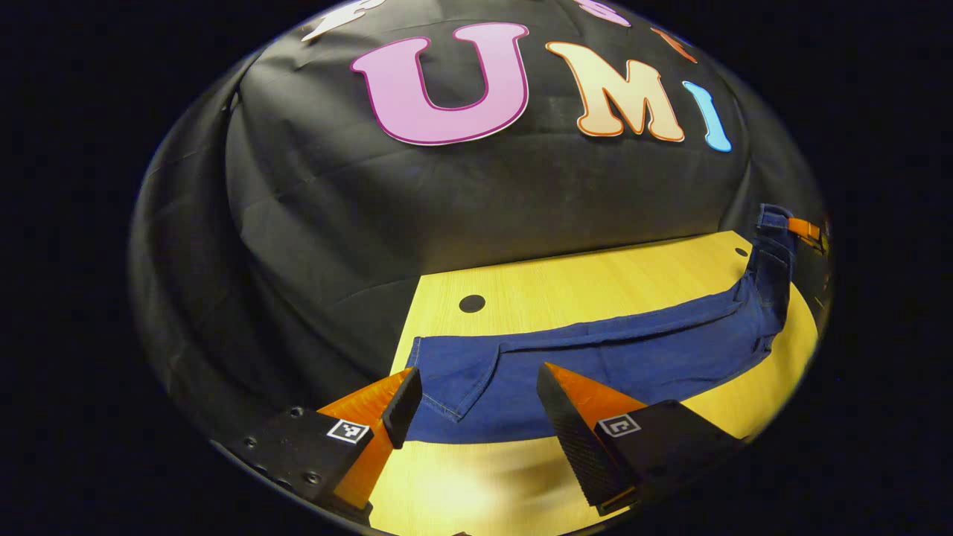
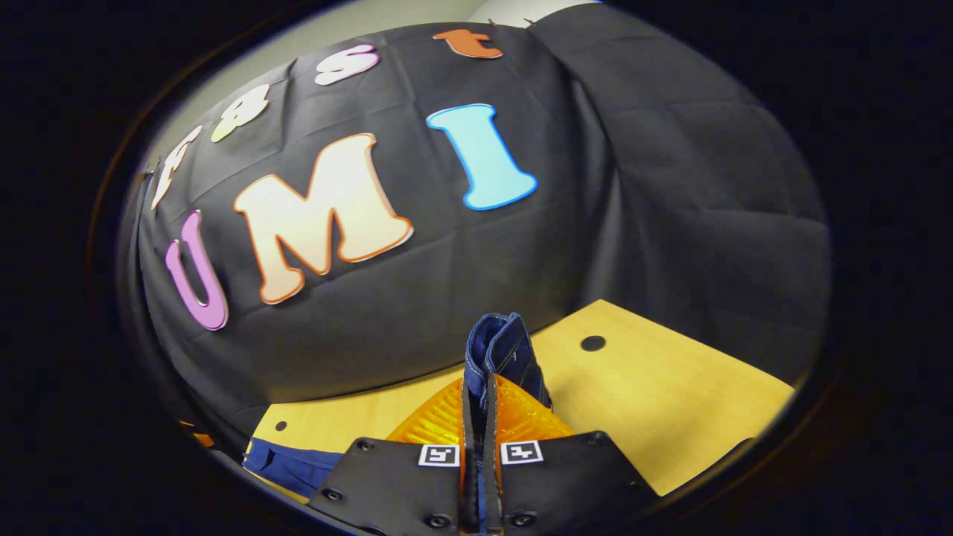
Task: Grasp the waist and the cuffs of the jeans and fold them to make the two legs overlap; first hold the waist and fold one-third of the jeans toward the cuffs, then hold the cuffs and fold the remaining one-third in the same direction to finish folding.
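Note:
Dark blue jeans (image 1: 633,350) lie stretched across the wooden table (image 1: 595,283). The end with a stitched pocket (image 1: 461,380) is closest to me, by the table's left edge. My left gripper (image 1: 476,406) is open over that end, one finger on each side of the pocket, and holds nothing. At the far right the other end of the jeans rises off the table, held by my right gripper (image 1: 808,231). In the right gripper view, my right gripper (image 2: 488,387) is shut on a doubled fold of denim (image 2: 499,350) that sticks up between its fingers.
The table has a round black hole (image 1: 471,303) near its back left corner and another hole (image 2: 593,343) near the right end. Black cloth walls stand close behind and beside the table. Bare wood (image 2: 670,409) lies to the right of the held denim.

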### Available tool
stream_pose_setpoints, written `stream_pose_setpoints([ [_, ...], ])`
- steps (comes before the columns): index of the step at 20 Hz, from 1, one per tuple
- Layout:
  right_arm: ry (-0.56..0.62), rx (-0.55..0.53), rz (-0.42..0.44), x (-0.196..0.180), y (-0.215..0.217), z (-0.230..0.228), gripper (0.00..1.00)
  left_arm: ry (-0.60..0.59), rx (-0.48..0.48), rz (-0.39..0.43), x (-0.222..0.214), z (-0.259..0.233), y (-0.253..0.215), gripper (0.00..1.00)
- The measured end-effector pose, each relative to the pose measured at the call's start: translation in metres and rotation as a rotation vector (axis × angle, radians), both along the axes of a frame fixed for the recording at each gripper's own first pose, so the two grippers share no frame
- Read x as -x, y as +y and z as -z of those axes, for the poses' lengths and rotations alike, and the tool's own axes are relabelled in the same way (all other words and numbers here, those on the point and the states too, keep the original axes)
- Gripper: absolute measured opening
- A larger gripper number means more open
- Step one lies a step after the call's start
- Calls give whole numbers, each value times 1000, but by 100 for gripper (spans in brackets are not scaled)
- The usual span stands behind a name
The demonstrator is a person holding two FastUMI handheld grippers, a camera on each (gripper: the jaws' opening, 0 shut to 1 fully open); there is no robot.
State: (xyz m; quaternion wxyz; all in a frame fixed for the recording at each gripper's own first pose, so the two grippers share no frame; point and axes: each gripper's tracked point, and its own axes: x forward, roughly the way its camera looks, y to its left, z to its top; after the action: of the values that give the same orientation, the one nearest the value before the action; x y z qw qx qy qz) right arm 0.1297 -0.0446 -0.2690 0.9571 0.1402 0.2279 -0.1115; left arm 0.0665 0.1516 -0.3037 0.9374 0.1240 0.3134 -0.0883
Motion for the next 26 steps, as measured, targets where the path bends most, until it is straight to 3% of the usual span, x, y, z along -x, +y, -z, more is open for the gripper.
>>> stream_pose_setpoints([
  [7,-20,-97,-175,-9,134,5,6,35,18,-11,-9,19,38,96],
  [12,46,-208,-269,4,221,48,6,52,34,-7,-18,29,54,96],
  [13,68,-230,-286,10,236,60,10,57,38,-8,-19,32,59,96],
  [14,91,-251,-296,14,248,73,6,61,42,-11,-21,33,63,96],
  [21,313,-310,-335,67,292,171,6,117,119,-32,-26,67,92,96],
  [22,341,-321,-332,75,297,176,14,129,129,-28,-29,74,94,96],
  [23,348,-317,-335,84,299,174,15,144,133,-25,-29,81,95,96],
  [26,328,-279,-371,90,296,165,88,177,132,-20,-43,110,103,95],
])
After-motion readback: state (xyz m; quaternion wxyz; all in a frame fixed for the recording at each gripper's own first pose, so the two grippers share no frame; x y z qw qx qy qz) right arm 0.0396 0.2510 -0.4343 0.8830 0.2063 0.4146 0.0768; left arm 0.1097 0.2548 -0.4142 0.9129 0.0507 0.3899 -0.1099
